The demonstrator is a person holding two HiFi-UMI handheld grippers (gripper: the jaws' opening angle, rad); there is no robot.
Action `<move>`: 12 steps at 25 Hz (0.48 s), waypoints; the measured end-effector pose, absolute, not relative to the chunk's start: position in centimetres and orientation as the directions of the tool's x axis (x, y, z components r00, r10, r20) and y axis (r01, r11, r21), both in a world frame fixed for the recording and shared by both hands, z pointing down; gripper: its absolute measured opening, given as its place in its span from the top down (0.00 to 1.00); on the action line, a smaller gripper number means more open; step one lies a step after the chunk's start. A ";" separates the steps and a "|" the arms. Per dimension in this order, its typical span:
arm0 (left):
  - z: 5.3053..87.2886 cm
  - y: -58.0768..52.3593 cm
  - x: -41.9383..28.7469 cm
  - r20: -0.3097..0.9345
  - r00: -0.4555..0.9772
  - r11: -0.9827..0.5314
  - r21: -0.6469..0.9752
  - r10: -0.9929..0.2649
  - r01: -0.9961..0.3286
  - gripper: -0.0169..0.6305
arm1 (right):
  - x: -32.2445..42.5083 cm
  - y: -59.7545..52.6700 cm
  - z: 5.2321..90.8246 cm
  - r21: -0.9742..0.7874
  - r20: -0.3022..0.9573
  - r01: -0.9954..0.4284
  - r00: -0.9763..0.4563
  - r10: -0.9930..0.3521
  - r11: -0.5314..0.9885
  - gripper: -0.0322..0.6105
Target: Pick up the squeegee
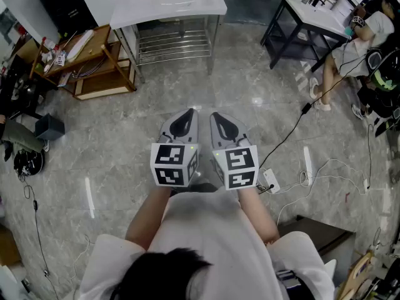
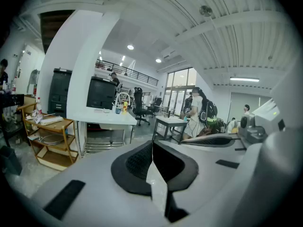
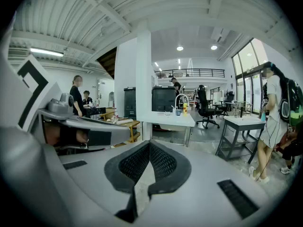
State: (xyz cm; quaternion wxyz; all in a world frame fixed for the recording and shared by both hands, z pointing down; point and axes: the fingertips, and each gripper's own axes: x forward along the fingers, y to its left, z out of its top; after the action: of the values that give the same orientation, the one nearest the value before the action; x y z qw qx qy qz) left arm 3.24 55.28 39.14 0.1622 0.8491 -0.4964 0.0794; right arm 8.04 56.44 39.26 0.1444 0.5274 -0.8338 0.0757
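No squeegee shows in any view; the left gripper (image 1: 186, 119) and right gripper (image 1: 220, 121), both pressed together and empty, point side by side toward the white tabletop (image 1: 206, 4) ahead.

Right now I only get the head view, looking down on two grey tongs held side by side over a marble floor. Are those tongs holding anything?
Observer: No. The left gripper view shows the left tongs shut tight, with nothing between them.
Operator: And the other pair?
Observer: The right tongs are shut and empty too, as the right gripper view shows.
Operator: What's on the white table ahead? My picture cuts it off.
Observer: The right gripper view shows a curved faucet and a yellow bottle on the white table. I can't pick out a squeegee.
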 end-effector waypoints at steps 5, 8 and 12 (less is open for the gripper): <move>39.7 55.3 3.7 0.309 0.493 -0.454 0.193 -0.813 -0.870 0.93 | 8.5 56.4 39.9 0.004 0.327 -0.907 -0.397 -0.858 0.421 0.91; 40.3 55.5 3.7 0.322 0.485 -0.443 0.200 -0.813 -0.874 0.93 | 8.9 56.6 40.2 -0.025 0.322 -0.907 -0.406 -0.856 0.421 0.91; 40.9 55.9 3.6 0.338 0.475 -0.429 0.205 -0.813 -0.880 0.93 | 9.0 56.9 40.6 -0.059 0.327 -0.901 -0.424 -0.845 0.430 0.91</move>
State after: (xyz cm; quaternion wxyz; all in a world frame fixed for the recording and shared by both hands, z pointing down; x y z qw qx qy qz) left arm 3.64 55.85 40.89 0.1783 0.8399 -0.5039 0.0940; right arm 8.98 56.89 40.61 0.1247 0.5219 -0.8362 0.1132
